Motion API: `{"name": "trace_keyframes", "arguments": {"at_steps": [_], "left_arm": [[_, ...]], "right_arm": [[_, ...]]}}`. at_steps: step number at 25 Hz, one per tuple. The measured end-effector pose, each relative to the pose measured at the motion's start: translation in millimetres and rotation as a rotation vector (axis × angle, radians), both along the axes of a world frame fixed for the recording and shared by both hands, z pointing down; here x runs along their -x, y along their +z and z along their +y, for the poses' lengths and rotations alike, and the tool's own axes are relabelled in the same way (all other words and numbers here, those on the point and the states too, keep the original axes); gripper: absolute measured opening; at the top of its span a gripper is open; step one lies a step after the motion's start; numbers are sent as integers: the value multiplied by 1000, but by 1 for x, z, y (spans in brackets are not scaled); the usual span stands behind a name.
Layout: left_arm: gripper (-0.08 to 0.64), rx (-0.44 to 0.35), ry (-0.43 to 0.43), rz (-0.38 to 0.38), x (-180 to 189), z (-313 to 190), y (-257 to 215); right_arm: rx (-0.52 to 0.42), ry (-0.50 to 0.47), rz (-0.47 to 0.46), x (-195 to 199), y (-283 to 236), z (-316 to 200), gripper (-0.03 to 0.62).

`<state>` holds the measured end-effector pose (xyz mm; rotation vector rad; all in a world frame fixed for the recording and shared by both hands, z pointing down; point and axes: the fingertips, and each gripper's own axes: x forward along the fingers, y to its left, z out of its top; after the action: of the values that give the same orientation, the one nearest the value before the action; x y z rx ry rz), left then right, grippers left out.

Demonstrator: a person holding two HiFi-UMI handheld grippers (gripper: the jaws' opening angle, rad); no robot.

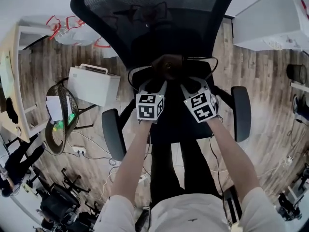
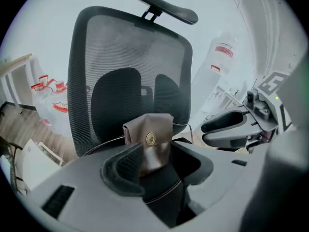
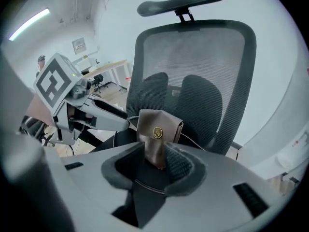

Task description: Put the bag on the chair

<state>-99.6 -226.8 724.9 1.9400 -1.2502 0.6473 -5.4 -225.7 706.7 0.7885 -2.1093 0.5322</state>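
wood floor point(image 1: 260, 105) runs under everything, with a wire basket point(image 1: 63, 115) and a white box point(image 1: 94, 83) off at the far left. next along is the black mesh chair point(image 1: 145, 13), its left armrest point(image 1: 113, 134) well apart from the hands.

the left gripper point(image 1: 154, 84) points down over the seat. in its own view the jaws stand apart with the brown bag point(image 1: 167, 66) framed between them, close by the left pad. no pad looks clamped on it, so i read this claw as holding nothing.

the bag stands at the back of the seat against the mesh backrest. its long axis is upright and its gold stud faces the hands. it lies straight ahead of both claws and between them, and in the head view the left one looks a shade nearer.

the right gripper point(image 1: 195, 84) is also spread wide. the bag's lower end shows between its pads and the right pad overlaps the bag's edge. i cannot tell if it brushes the leather, but nothing looks squeezed.

by my judgement the bag is already on the chair, so what matters next is backing both claws straight away from it without tipping it. further right are the right armrest point(image 1: 241, 112) and a white block of furniture point(image 1: 270, 23).
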Motion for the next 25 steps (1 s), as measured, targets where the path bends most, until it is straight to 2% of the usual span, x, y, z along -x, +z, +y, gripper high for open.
{"name": "trace_keyframes", "arguments": {"at_steps": [7,12,17,22,25], "left_arm": [[172,-87,-9,-37,-15,17,-64],[172,-136,-58,-58,-19,33,-114],[172,-167,-134,-3,-28,58,-157],[172,-185,-166,29,-38,81,-182],[169,-183,-155,53,-47,95,-191]], "right_arm": [[-25,9,-109,1,-64,19,116],[-52,32,-176,-6,-110,26,60],[-47,25,-220,-16,-138,47,64],[-44,19,-241,-25,-158,75,61],[-59,23,-251,-28,-171,90,61]]}}
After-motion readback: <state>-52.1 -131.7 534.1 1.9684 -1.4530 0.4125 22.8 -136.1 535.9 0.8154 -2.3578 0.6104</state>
